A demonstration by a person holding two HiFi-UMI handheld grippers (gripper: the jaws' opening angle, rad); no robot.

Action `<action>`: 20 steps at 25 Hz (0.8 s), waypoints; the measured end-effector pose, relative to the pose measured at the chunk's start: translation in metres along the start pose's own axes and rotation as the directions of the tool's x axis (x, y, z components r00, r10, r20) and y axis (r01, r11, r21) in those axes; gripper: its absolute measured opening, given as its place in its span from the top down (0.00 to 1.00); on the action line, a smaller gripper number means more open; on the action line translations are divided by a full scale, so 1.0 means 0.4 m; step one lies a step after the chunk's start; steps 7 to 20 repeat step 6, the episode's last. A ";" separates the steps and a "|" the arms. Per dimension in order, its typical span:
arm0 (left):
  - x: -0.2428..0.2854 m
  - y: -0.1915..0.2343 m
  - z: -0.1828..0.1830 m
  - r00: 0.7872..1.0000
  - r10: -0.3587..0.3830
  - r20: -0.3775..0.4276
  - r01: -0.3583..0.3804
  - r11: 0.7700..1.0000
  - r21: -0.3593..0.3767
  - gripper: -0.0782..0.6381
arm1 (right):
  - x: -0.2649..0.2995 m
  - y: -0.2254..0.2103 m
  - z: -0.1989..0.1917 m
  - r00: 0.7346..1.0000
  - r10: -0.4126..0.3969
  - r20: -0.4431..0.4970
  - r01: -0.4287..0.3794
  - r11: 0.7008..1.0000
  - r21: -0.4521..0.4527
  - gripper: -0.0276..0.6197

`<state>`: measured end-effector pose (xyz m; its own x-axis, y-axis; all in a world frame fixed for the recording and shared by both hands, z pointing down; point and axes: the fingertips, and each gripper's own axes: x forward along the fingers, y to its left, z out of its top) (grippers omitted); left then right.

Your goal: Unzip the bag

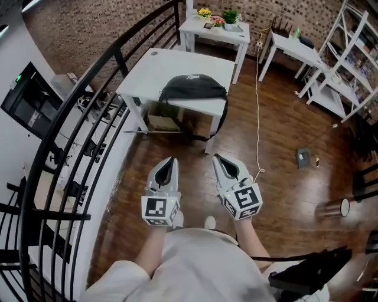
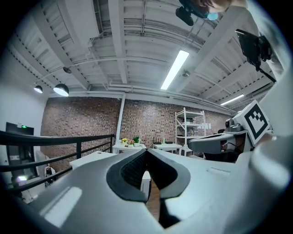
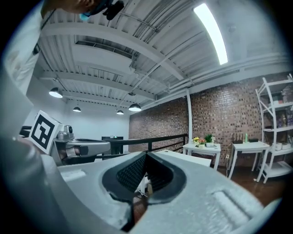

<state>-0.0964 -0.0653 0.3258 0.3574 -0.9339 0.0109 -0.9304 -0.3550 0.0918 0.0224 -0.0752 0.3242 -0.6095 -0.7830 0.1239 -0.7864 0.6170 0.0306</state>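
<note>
Head view: I have my left gripper (image 1: 171,162) and right gripper (image 1: 218,159) side by side, both closed and empty. Beyond them the black bag (image 1: 192,88) lies at the near edge of the white surface (image 1: 171,62). Farther off, potted plants (image 1: 230,16) stand on a small table (image 1: 227,32).

Potted flowers (image 1: 205,12) sit on a small white table (image 1: 227,35) by a brick wall (image 1: 77,23).

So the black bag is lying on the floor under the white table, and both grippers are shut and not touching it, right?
Not quite. The head view shows the black bag on top of the white table, by its near edge, not on the floor under it. The rest holds: the left gripper and the right gripper are shut and not touching it.
</note>
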 end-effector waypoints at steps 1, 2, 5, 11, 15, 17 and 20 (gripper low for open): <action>0.001 -0.002 -0.025 1.000 -0.003 0.007 0.003 1.000 0.002 0.87 | 0.001 -0.004 -0.024 1.000 -0.008 0.002 0.008 1.000 -0.008 0.97; 0.010 -0.002 -0.043 1.000 -0.010 0.010 0.010 1.000 0.003 0.87 | 0.009 -0.014 -0.041 1.000 -0.017 0.002 0.017 1.000 -0.012 0.97; 0.075 0.001 -0.061 0.999 -0.041 0.001 0.041 0.999 0.002 0.87 | 0.052 -0.064 -0.054 0.999 -0.046 -0.007 0.046 0.999 -0.008 0.97; 0.099 0.002 -0.062 0.999 -0.052 -0.003 0.052 0.999 0.001 0.87 | 0.068 -0.081 -0.053 0.998 -0.055 -0.011 0.055 0.998 -0.005 0.97; 0.099 0.002 -0.062 0.999 -0.052 -0.003 0.052 0.999 0.001 0.87 | 0.068 -0.081 -0.053 0.998 -0.055 -0.011 0.055 0.998 -0.005 0.97; 0.099 0.002 -0.062 0.999 -0.052 -0.003 0.052 0.999 0.001 0.87 | 0.068 -0.081 -0.053 0.998 -0.055 -0.011 0.055 0.998 -0.005 0.97; 0.099 0.002 -0.062 0.999 -0.052 -0.003 0.052 0.999 0.001 0.87 | 0.068 -0.081 -0.053 0.998 -0.055 -0.011 0.055 0.998 -0.005 0.97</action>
